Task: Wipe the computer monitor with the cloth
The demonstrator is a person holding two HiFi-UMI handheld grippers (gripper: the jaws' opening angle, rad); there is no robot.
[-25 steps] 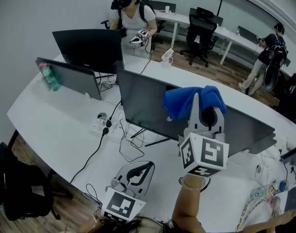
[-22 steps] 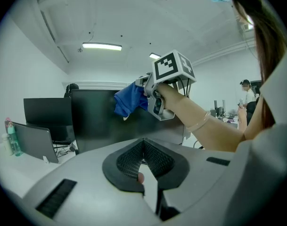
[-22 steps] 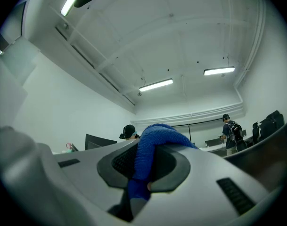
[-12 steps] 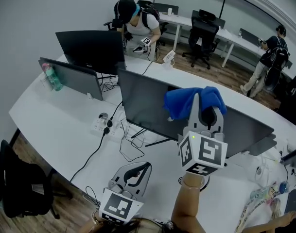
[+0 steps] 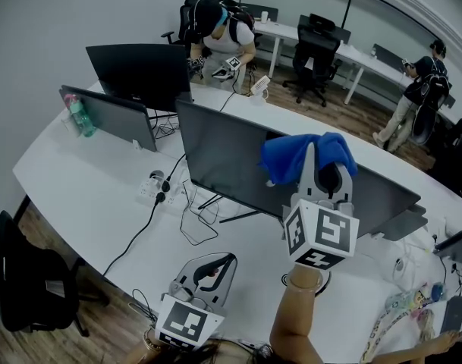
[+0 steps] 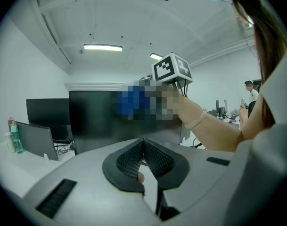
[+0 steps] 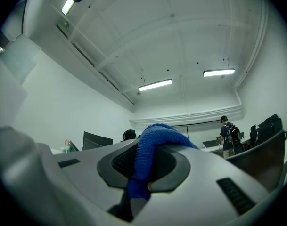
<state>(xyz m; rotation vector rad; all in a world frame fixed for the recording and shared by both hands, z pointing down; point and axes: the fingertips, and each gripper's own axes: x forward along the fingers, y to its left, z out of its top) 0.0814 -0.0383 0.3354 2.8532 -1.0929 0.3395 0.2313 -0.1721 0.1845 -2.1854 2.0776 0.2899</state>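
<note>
In the head view, the right tool (image 5: 324,158) is held up in front of the monitor (image 5: 223,161), near its top edge, with the blue cloth (image 5: 303,158) bunched over its tip. Compared with half a second ago, this tool and the cloth sit at almost the same place against the screen; I see only a very small shift. From here I cannot tell if the cloth touches the screen or is just before it. The left tool (image 5: 219,264) stays low over the near edge of the worktop (image 5: 86,188), well apart from the monitor, as before. At the far end a person (image 5: 215,21) is now bent lower over the other worktop than in the earlier frame.

In the left gripper view, the left tool (image 6: 143,145) has its two jaws closed tip against tip, and nothing is between them. Behind them stands the dark monitor (image 6: 96,121), and an arm (image 6: 204,126) reaches towards it from the right. The place where the arm ends is blurred.

In the right gripper view, the right tool (image 7: 150,147) is closed on the cloth (image 7: 148,159). One fold goes over the jaw tips, and a strip runs down between the black pads.
</note>
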